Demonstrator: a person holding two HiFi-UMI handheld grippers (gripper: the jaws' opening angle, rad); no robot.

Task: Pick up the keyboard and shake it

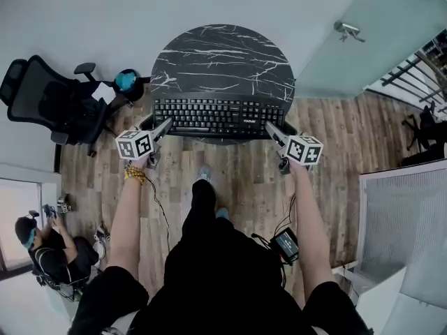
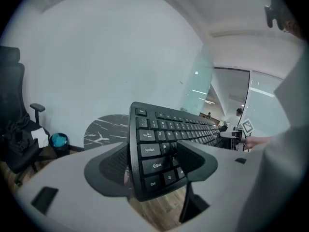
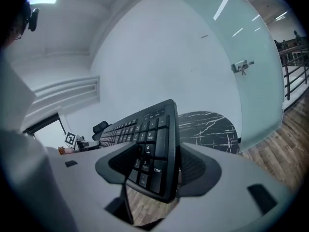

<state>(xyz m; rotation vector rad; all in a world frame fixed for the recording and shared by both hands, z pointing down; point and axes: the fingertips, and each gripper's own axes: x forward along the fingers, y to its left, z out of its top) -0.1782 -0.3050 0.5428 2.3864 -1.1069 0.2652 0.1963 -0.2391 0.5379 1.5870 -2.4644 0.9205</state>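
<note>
A black keyboard [image 1: 218,115] is held in the air in front of a round black marble table [image 1: 223,61], lifted off it. My left gripper [image 1: 159,126] is shut on the keyboard's left end [image 2: 154,153], near the Ctrl and Shift keys. My right gripper [image 1: 274,131] is shut on its right end [image 3: 154,158], by the number pad's Enter key. In both gripper views the keyboard stands tilted on edge between the jaws, with wooden floor below it.
A black office chair [image 1: 49,100] and a blue bin [image 1: 126,80] stand at the left. A person [image 1: 45,253] sits on the floor at lower left. A glass wall with a handle [image 1: 347,29] is at upper right; a white cabinet [image 1: 405,222] stands at right.
</note>
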